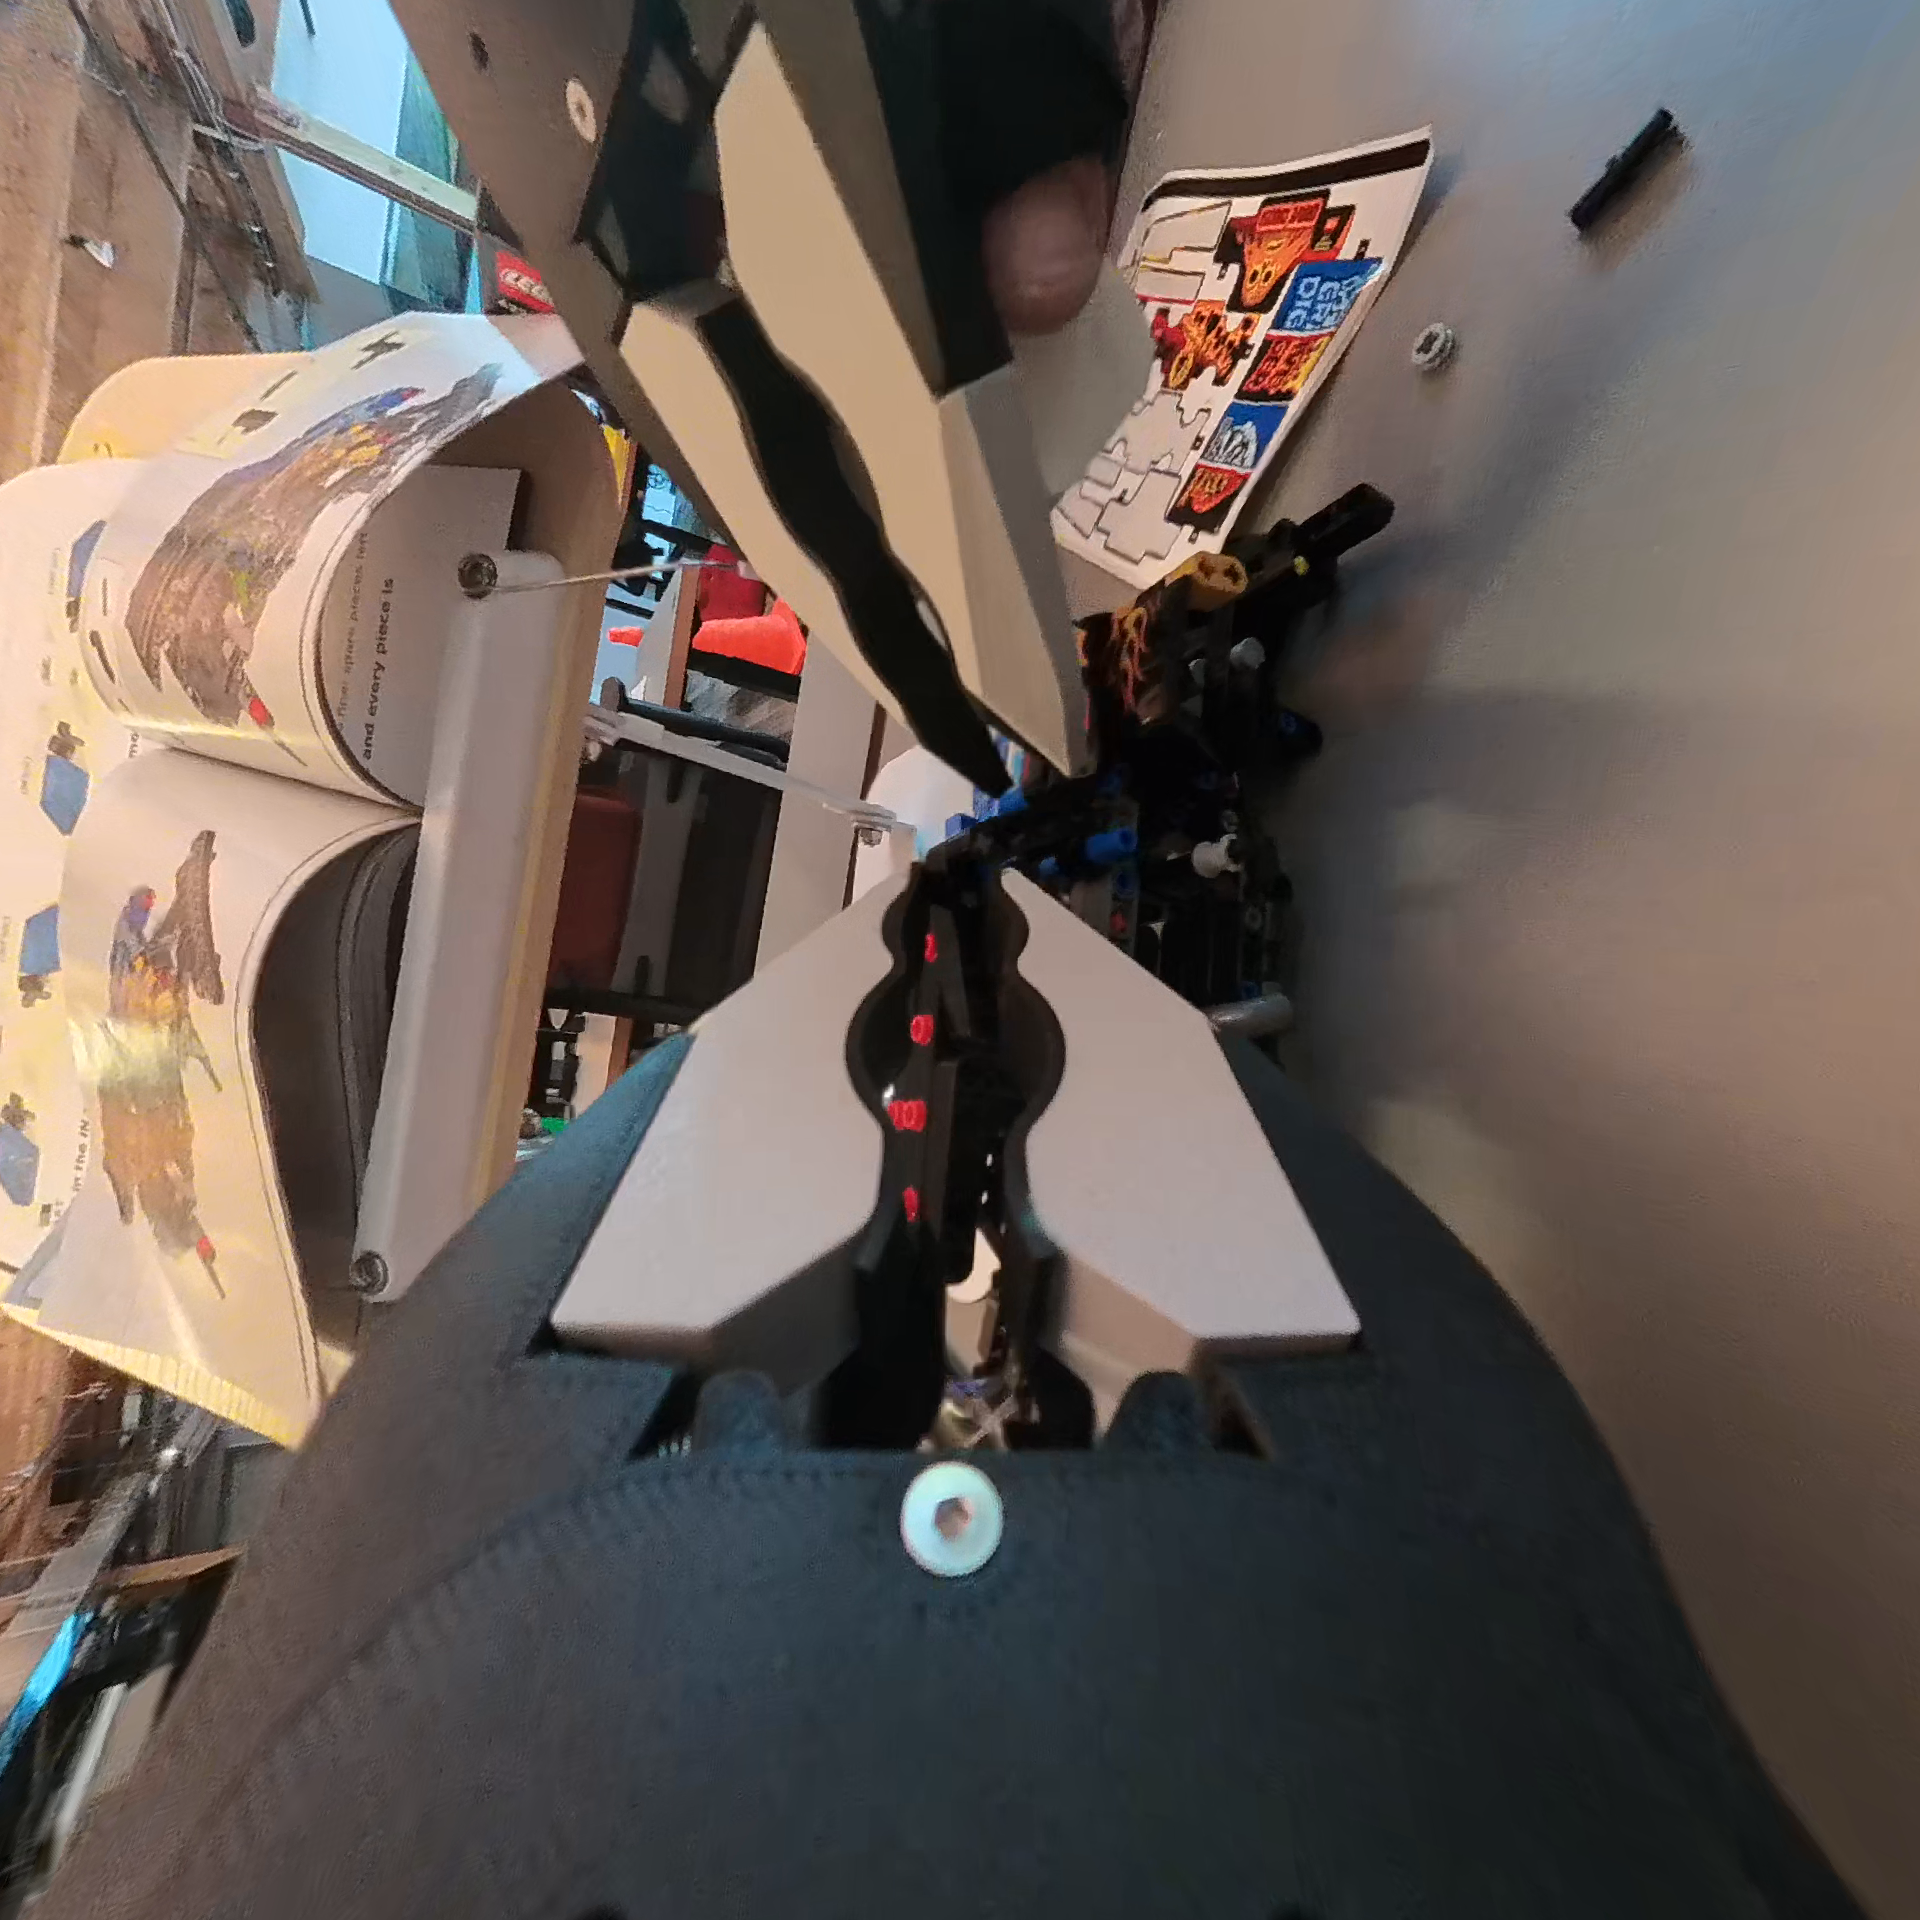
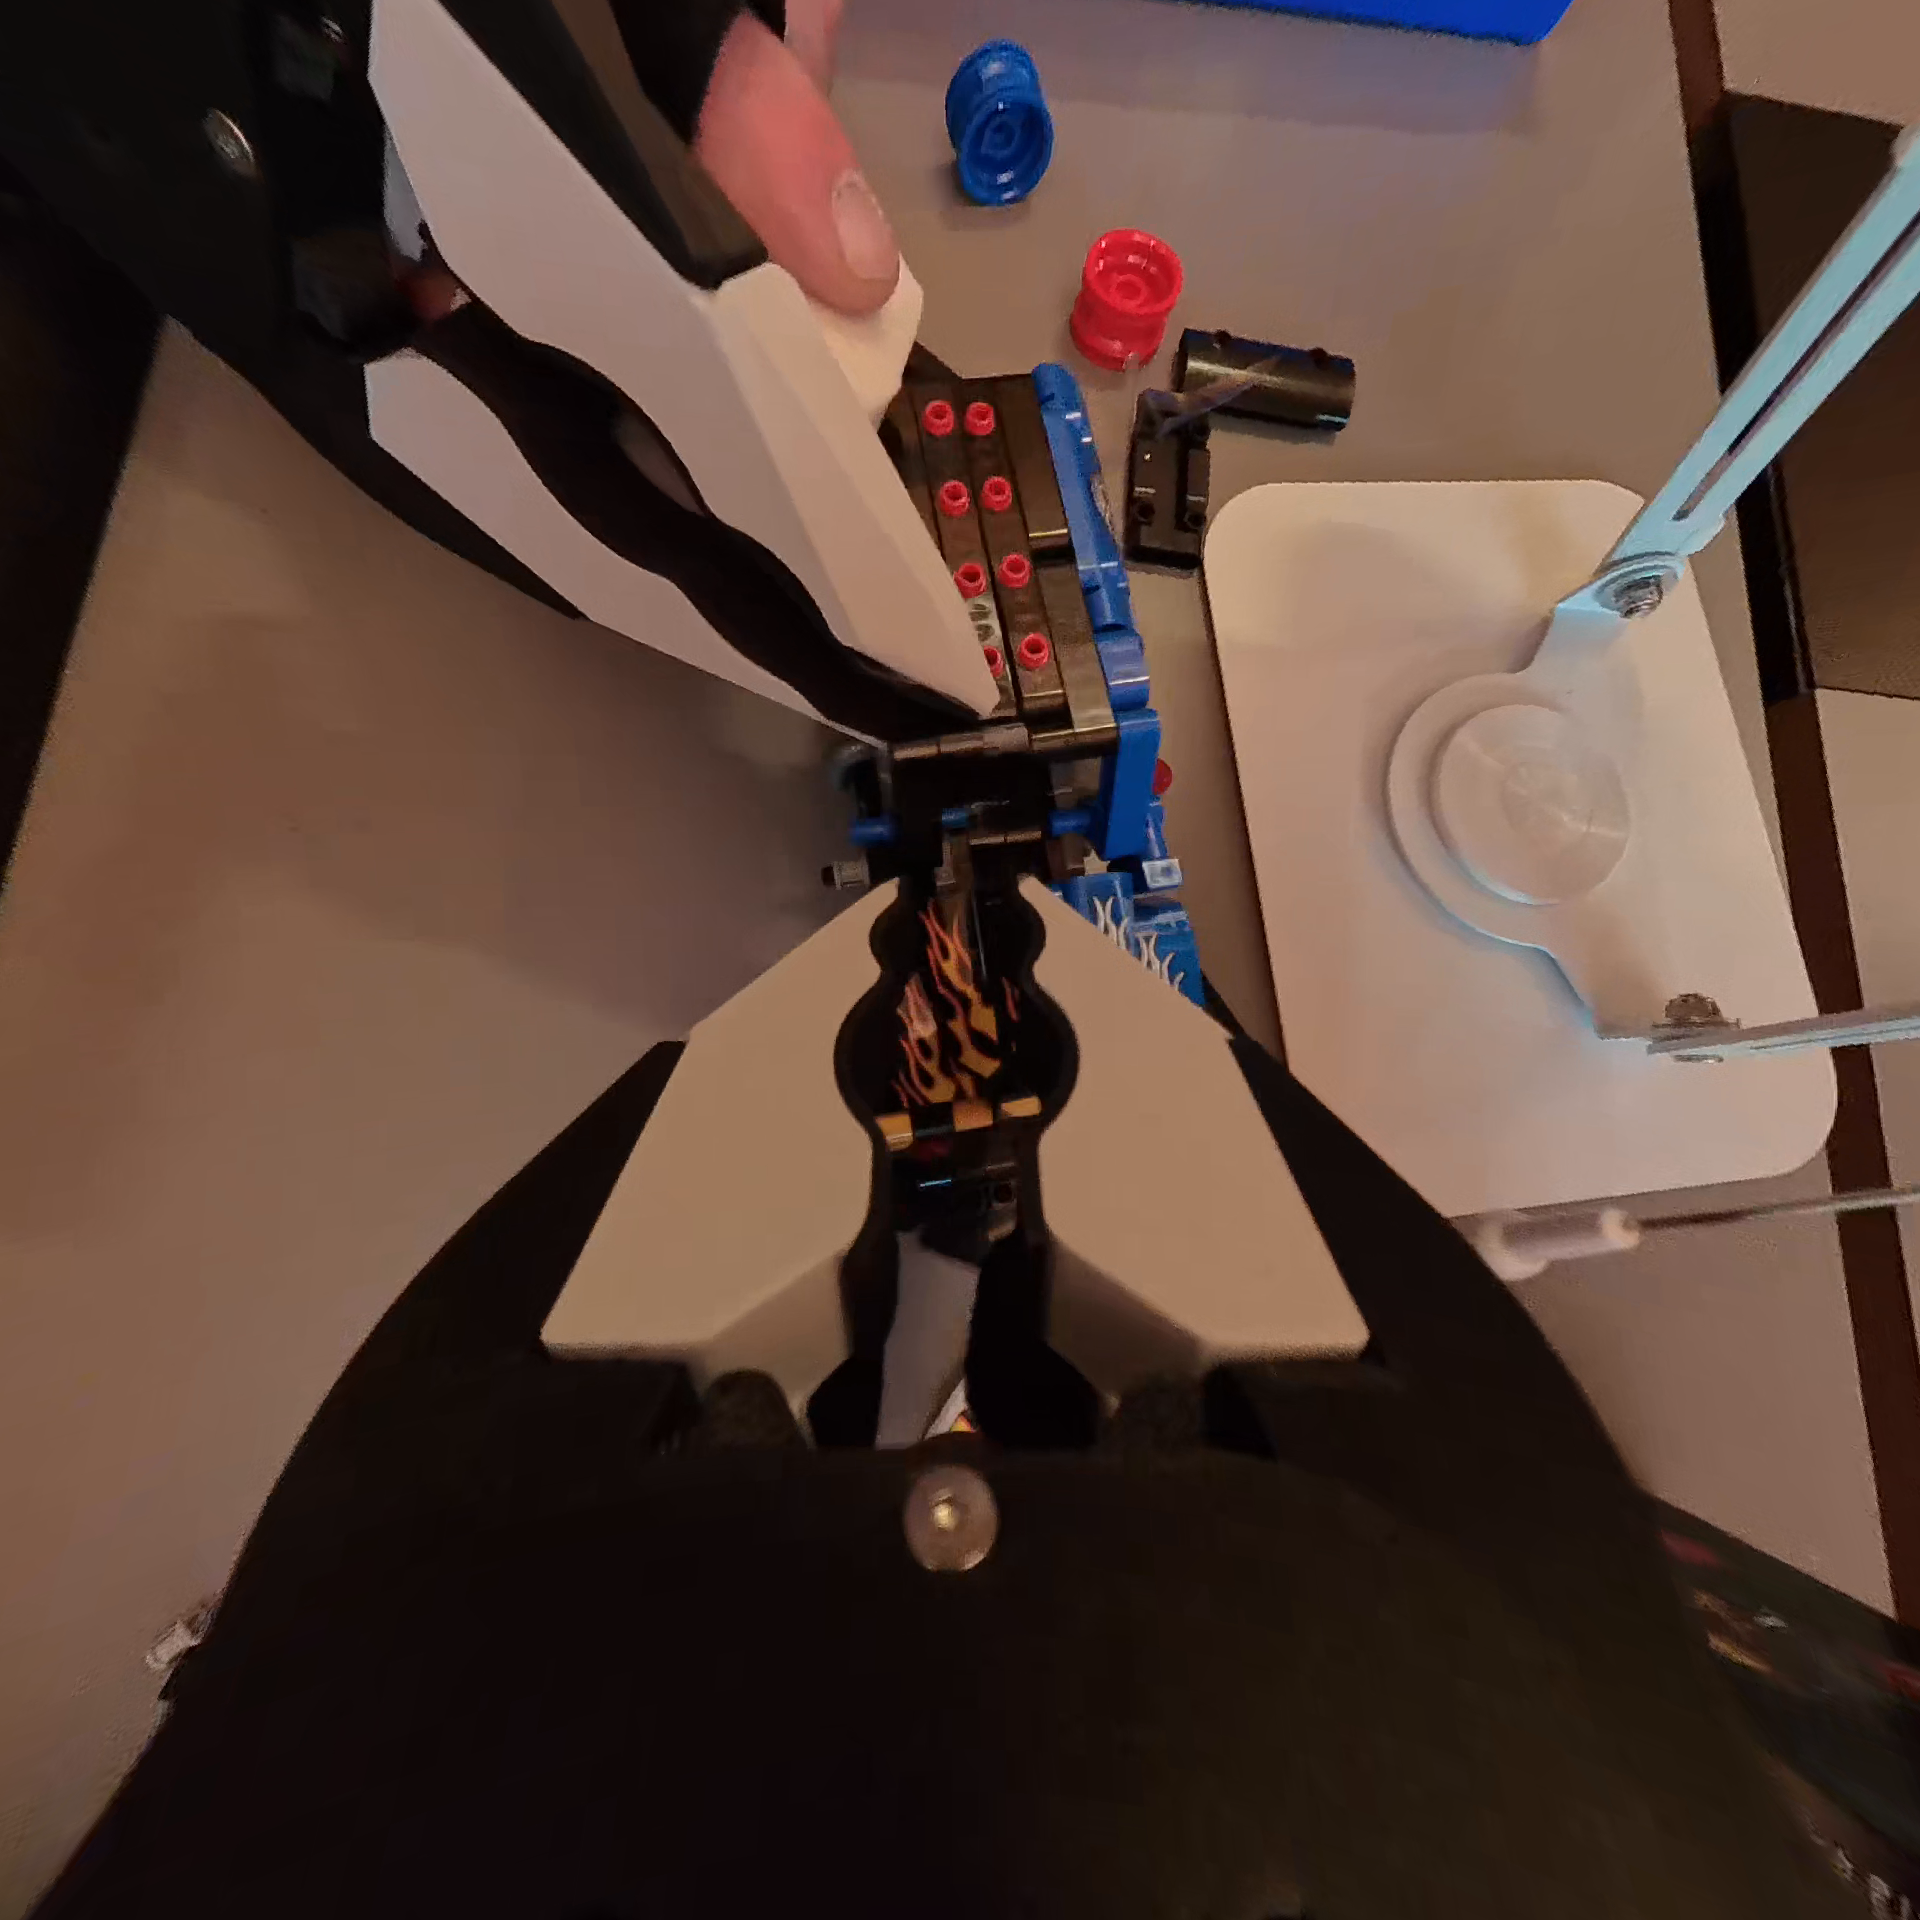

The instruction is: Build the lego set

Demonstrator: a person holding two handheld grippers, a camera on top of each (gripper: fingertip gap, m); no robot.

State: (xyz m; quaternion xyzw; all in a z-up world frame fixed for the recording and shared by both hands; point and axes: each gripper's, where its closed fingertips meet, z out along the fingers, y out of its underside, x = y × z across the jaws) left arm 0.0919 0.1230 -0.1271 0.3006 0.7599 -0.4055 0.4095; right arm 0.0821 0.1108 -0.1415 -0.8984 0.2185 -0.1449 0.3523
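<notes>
Lego model (image 2: 1023, 665) clamped between left tongs (image 1: 961, 894), right tongs (image 2: 961, 894).

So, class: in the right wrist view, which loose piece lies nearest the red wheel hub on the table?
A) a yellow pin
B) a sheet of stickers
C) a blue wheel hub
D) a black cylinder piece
D: the black cylinder piece lies right beside the red wheel hub; the blue wheel hub sits farther off.
</notes>
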